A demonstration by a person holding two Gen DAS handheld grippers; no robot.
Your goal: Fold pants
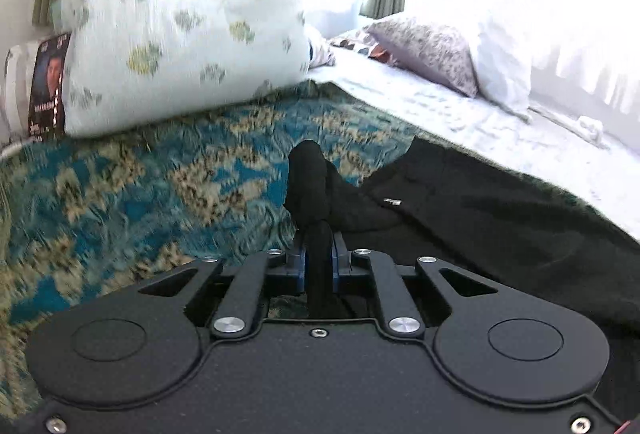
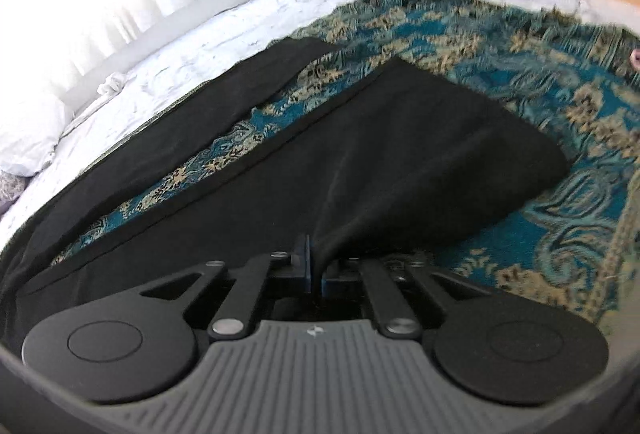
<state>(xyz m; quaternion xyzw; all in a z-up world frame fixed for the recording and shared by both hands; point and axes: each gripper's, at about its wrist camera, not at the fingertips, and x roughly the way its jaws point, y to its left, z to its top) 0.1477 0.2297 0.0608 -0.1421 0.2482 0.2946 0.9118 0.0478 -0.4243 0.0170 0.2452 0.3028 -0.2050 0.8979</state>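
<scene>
Black fabric is filling the lower half of both views: the pants (image 2: 360,169) are lying spread on the patterned blue bedspread (image 2: 500,45), with one leg running to the upper left of the right wrist frame and the other fanning out toward the centre right. You are pinching them with both tools. Your left gripper (image 1: 319,254) is clamped on a bunched fold of the pants at the centre of its frame, the cloth standing up in a dark nub just above the fingers. Your right gripper (image 2: 316,262) is closed on an edge of the nearer leg, and the fabric is pulling into a taut ridge from the jaws. Judging from this, you are starting the first fold, lifting one leg to lay it over the other. The next move is probably calling for both hands travelling together toward the far leg, keeping the cloth tensioned so the edges line up. A quilt (image 1: 180,33) and pillow (image 1: 432,49) are sitting well apart at the top.
</scene>
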